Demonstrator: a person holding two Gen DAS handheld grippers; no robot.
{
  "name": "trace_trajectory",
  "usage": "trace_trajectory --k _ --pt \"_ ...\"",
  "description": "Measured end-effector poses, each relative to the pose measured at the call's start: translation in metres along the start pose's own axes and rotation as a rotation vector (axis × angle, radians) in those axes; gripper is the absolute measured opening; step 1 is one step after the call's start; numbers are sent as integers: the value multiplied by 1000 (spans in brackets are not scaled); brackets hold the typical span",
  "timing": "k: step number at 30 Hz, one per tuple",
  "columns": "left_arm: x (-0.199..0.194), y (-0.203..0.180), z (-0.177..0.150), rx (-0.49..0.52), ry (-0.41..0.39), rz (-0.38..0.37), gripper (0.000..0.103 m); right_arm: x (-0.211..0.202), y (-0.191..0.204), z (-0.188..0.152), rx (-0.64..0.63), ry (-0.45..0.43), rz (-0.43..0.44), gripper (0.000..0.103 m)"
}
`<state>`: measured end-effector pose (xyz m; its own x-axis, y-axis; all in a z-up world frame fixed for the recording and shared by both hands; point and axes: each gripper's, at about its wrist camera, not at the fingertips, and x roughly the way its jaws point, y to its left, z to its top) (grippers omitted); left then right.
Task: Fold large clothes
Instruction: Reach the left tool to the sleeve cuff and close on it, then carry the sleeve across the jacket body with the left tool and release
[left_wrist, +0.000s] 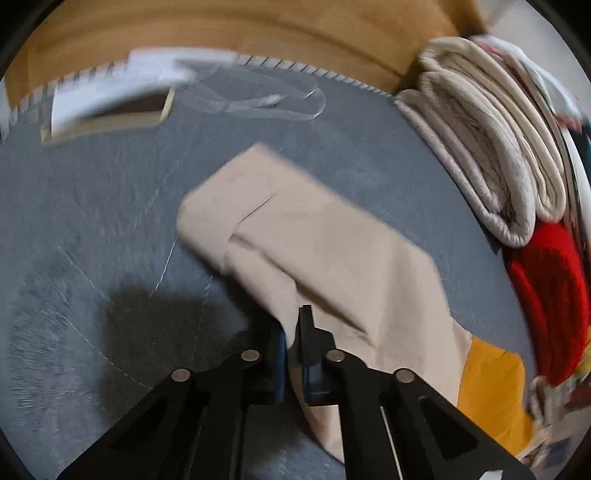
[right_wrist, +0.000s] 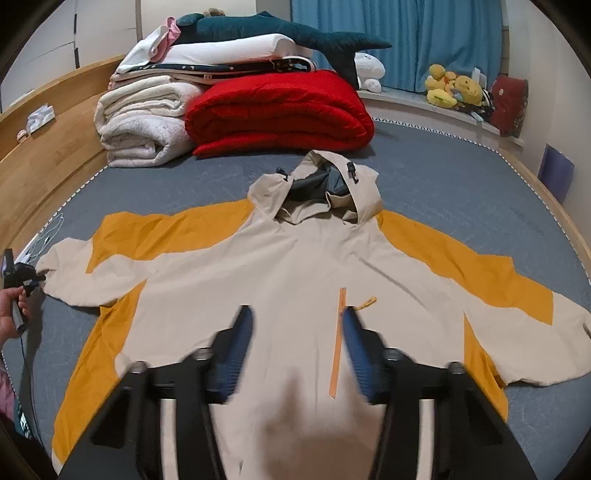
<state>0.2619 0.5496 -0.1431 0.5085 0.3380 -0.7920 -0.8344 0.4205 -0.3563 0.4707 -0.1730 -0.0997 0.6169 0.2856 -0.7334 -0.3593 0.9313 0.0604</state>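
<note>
black tongs (right_wrist: 298, 314), blue ribbed pads (right_wrist: 236, 343), silver rivets.

Soft, even indoor light, moderately bright, no glare. Strong fisheye bending with black vignette at all corners. Left wrist view smeared by motion blur, worst on the book (left_wrist: 110, 107) and bed (left_wrist: 92, 221) texture; dark soft shadow on the bed beside the left tongs (left_wrist: 293, 339). Right wrist view sharper on the jacket (right_wrist: 295, 266); right tongs (right_wrist: 297, 321) blurred close to the lens.
</note>
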Motion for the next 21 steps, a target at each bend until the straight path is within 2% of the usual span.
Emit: trace_trajectory --k 1,2,7,10,14,17,19,21 --pt "-10 -16 1 35 -24 -13 2 2 -1 0 6 12 -3 28" --pt "-22 -33 1 70 -47 -33 2 3 -3 0 13 21 -7 22" --pt "-122 -136 -25 240 -149 -207 1 1 -17 5 75 38 -8 21" --pt "-171 -187 -61 327 -132 -293 1 -6 -24 11 91 25 -12 21" --pt "-233 -256 -144 511 -107 -439 1 -18 -35 21 115 25 -5 24" --pt "-245 -295 -205 623 -63 -541 1 -29 -45 24 146 11 -4 32" --pt "-238 -319 -251 692 25 -605 1 -35 -52 24 174 5 -6 34" --pt "-222 -345 -304 804 135 -636 1 -39 -57 23 199 5 -1 35"
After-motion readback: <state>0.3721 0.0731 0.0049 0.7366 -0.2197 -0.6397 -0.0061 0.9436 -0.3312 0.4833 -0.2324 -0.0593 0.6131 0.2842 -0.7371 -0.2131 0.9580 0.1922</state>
